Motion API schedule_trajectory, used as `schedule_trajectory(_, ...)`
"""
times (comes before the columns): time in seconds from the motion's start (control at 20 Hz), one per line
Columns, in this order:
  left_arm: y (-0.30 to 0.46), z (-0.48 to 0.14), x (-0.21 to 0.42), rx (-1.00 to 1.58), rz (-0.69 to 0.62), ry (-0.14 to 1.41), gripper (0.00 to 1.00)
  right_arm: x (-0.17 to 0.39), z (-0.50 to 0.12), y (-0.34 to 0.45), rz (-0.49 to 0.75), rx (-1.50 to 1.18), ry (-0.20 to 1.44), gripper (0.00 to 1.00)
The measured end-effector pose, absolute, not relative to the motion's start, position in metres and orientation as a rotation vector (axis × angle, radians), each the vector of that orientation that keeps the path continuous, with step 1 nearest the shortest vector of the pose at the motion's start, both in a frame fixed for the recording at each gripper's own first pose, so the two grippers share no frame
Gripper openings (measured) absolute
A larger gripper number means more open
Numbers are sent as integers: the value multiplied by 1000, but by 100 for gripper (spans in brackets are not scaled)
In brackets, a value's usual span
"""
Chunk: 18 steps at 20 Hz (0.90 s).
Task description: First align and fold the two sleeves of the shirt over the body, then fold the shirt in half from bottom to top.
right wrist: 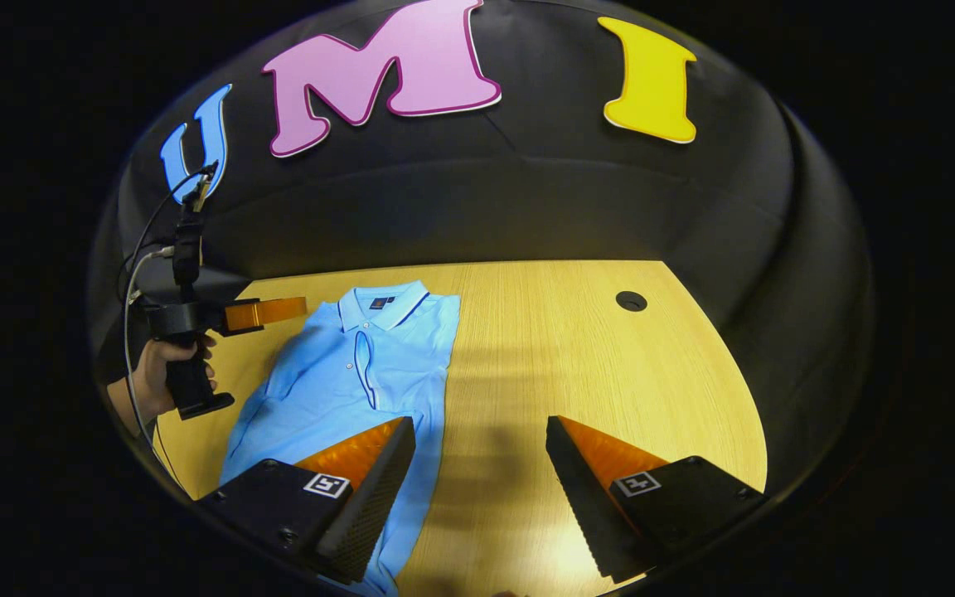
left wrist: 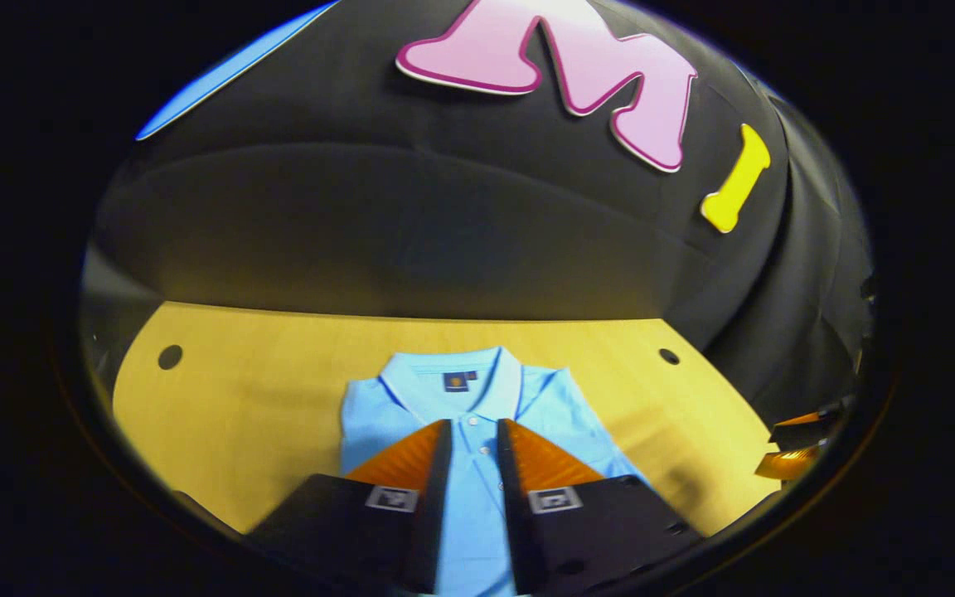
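There is one light blue shirt (right wrist: 345, 373) lying flat on the wooden table (right wrist: 577, 348), collar toward the wall, and two grippers. The left gripper (left wrist: 474, 435) hangs over the shirt's placket, fingers a narrow gap apart, holding nothing. The right gripper (right wrist: 477, 435) is spread wide above the shirt's edge. A hand (right wrist: 164, 365) grips the left handle.
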<state>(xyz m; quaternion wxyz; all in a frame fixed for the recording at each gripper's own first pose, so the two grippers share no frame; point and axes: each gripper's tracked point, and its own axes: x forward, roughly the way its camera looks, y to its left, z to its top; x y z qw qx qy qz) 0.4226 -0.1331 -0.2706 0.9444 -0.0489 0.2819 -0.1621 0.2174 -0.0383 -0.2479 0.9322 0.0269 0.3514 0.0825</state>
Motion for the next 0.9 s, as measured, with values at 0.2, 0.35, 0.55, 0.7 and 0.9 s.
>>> schedule_trajectory(0.2, -127, -251, 395, -58, -345, 534, 98, 203, -247, -36, 160, 54, 723, 99)
schedule_trajectory(0.35, -111, -237, 358, -20, -319, 521, 98, 182, -245, -31, 150, 62, 731, 99)
schedule_trajectory(0.55, -88, -225, 287, -25, -287, 529, 98, 143, -247, -13, 154, 73, 760, 100)
schedule_trajectory(0.7, -73, -232, 226, 12, -266, 565, 97, 104, -252, 2, 163, 85, 790, 100)
schedule_trajectory(0.9, -66, -252, 145, 51, -264, 627, 97, 51, -270, 20, 178, 89, 849, 100)
